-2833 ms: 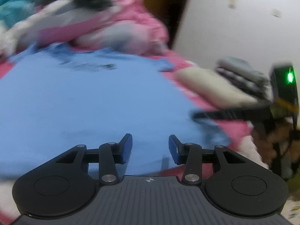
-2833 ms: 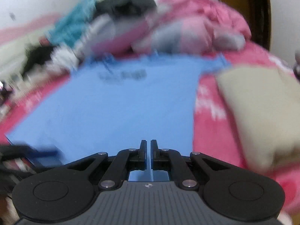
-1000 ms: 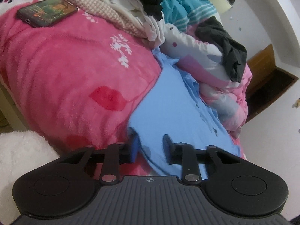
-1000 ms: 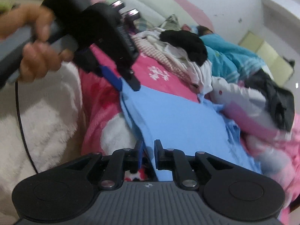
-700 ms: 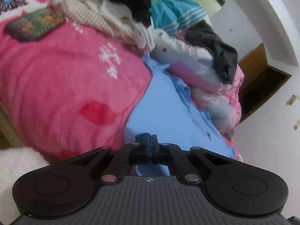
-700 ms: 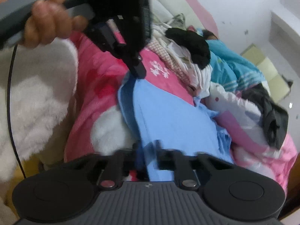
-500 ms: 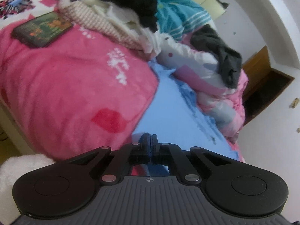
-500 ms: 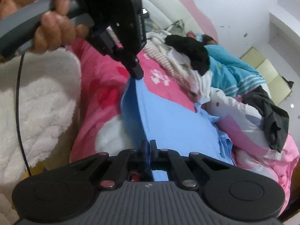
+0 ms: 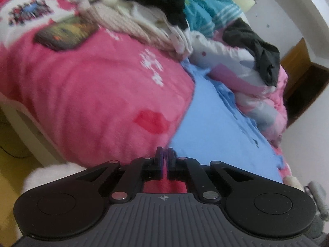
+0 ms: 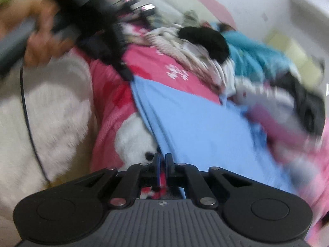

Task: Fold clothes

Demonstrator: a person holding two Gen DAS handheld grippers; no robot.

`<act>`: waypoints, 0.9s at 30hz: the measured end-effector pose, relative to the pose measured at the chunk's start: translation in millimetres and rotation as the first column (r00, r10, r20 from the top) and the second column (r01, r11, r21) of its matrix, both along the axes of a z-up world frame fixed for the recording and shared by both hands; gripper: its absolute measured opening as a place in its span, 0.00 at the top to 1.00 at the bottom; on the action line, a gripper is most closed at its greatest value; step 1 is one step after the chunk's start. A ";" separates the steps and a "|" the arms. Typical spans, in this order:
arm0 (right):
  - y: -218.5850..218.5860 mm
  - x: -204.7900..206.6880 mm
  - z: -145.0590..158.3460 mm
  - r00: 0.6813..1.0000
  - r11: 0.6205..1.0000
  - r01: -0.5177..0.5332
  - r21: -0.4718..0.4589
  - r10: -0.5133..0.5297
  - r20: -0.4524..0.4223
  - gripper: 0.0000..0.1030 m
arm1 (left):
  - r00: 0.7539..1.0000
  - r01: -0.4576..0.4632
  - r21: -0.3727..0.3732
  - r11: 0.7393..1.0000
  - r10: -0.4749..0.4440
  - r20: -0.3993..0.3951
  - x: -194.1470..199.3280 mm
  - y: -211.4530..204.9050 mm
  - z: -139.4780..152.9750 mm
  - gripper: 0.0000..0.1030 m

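A light blue shirt (image 9: 216, 133) lies flat on the pink blanket (image 9: 92, 92) and runs away from me toward the clothes heap. In the left wrist view my left gripper (image 9: 164, 151) is shut on the shirt's near corner. The right wrist view shows that same left gripper (image 10: 126, 75), held by a hand (image 10: 41, 41), pinching the far corner of the blue shirt (image 10: 195, 123). My right gripper (image 10: 162, 157) pinches the shirt's near hem, blue cloth sits between its pads, and its jaws are opening a little. The hem stretches as a raised fold between the two grippers.
A phone (image 9: 65, 33) lies on the blanket at the left. A heap of clothes (image 9: 154, 10) and a pink and white quilt (image 9: 246, 82) border the shirt's far side. A white fluffy sleeve (image 10: 51, 113) fills the left. The bed's edge (image 9: 26, 131) drops off there.
Both grippers closed on the shirt's edge, one at each corner. The hem between them has lifted off the blanket and pulled straighter. The right view has rolled and is blurred.
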State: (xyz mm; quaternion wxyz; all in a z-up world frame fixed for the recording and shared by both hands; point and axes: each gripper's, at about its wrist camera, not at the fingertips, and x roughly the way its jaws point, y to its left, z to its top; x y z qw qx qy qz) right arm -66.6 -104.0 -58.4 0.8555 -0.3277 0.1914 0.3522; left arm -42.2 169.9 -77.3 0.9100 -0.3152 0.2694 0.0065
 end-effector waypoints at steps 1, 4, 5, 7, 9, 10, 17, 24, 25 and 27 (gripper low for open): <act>-14.1 5.0 8.3 0.998 0.997 0.044 0.062 -0.042 -0.043 0.96 | 1.000 -0.002 0.023 1.000 0.001 0.021 -2.6 -1.1 5.2 0.99; -54.8 23.9 27.7 0.975 0.957 0.199 0.212 -0.171 -0.141 0.96 | 0.995 0.032 0.093 0.995 -0.040 0.091 -3.8 -13.0 20.7 0.93; -66.3 30.6 30.8 0.964 0.938 0.249 0.242 -0.214 -0.160 0.96 | 0.991 0.069 0.113 0.991 -0.081 0.104 0.7 -22.2 24.5 0.88; -86.6 42.1 31.3 0.938 0.902 0.333 0.276 -0.285 -0.199 0.96 | 0.979 0.160 0.164 0.973 -0.178 0.096 14.4 -46.3 27.5 0.86; -104.4 47.0 24.0 0.915 0.879 0.387 0.280 -0.328 -0.235 0.96 | 0.970 0.222 0.216 0.951 -0.238 0.049 26.4 -67.1 20.3 0.85; -113.2 49.4 20.4 0.902 0.866 0.414 0.281 -0.349 -0.254 0.96 | 0.968 0.238 0.242 0.941 -0.249 0.013 32.0 -75.4 13.9 0.85; -197.7 7.4 -2.1 0.782 0.754 0.616 0.226 -0.554 -0.284 0.96 | 0.974 0.225 0.192 0.955 -0.224 -0.027 32.4 -66.4 -6.9 0.84; -227.1 -12.7 30.1 0.749 0.669 0.662 0.338 -0.612 -0.255 0.96 | 0.977 0.214 0.207 0.955 -0.210 -0.041 34.2 -72.5 -4.5 0.84; -226.1 -11.6 34.4 0.756 0.665 0.652 0.363 -0.607 -0.246 0.96 | 0.977 0.212 0.216 0.953 -0.208 -0.043 34.0 -74.4 -4.2 0.84; -224.4 -6.4 35.2 0.765 0.663 0.640 0.389 -0.599 -0.238 0.96 | 0.978 0.209 0.235 0.949 -0.203 -0.047 33.3 -77.5 -3.6 0.83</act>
